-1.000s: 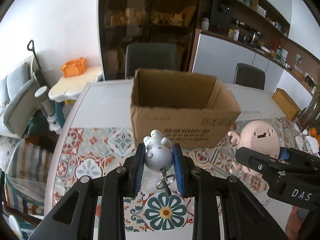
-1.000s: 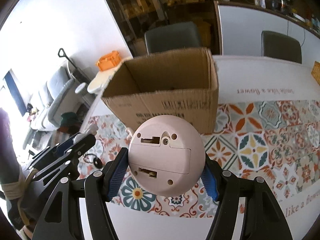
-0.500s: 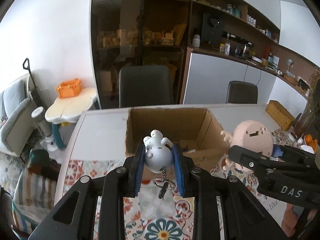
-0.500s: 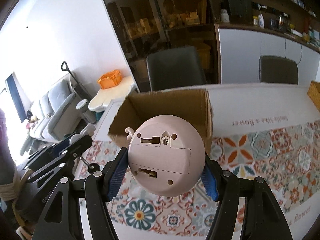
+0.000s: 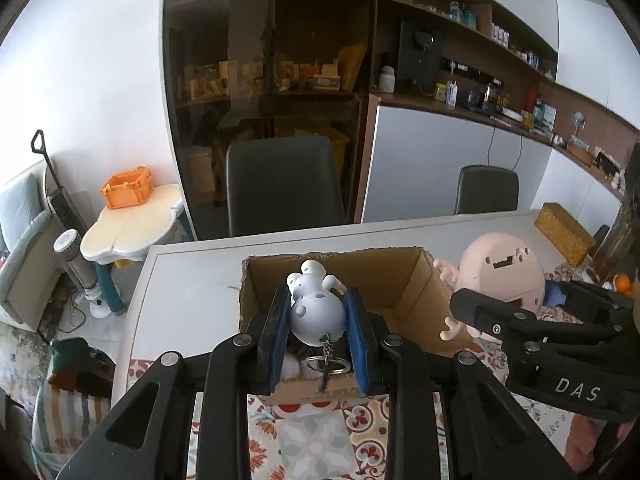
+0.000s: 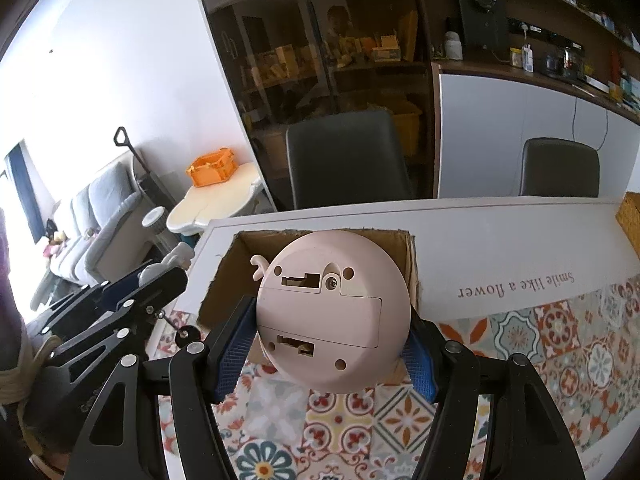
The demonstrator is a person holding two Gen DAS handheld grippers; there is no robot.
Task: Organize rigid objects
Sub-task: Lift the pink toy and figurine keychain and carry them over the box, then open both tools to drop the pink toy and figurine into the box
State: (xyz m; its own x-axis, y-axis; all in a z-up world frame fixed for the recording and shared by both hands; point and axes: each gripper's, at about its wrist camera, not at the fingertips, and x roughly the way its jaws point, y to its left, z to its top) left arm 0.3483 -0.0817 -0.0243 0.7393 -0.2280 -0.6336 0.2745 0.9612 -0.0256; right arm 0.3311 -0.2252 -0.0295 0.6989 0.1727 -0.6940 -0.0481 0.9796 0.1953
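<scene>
My left gripper [image 5: 319, 320] is shut on a small grey-white keychain figure [image 5: 316, 308] with a ring and chain hanging below, held over the near edge of the open cardboard box [image 5: 400, 280]. My right gripper [image 6: 332, 344] is shut on a round pink toy [image 6: 334, 312], its underside facing the camera, held above the box's [image 6: 412, 276] near side. The pink toy [image 5: 500, 272] also shows in the left wrist view at the box's right. The left gripper [image 6: 132, 292] shows at the left of the right wrist view.
The box stands on a white table [image 6: 500, 240] with a patterned tile mat [image 6: 560, 340]. Two dark chairs [image 5: 284, 184] stand behind the table. A woven basket [image 5: 564, 232] sits far right. A small side table with an orange crate [image 5: 128, 192] stands left.
Both grippers have risen and moved forward with their toys, from in front of the box to above its near edge. The box interior has come into view.
</scene>
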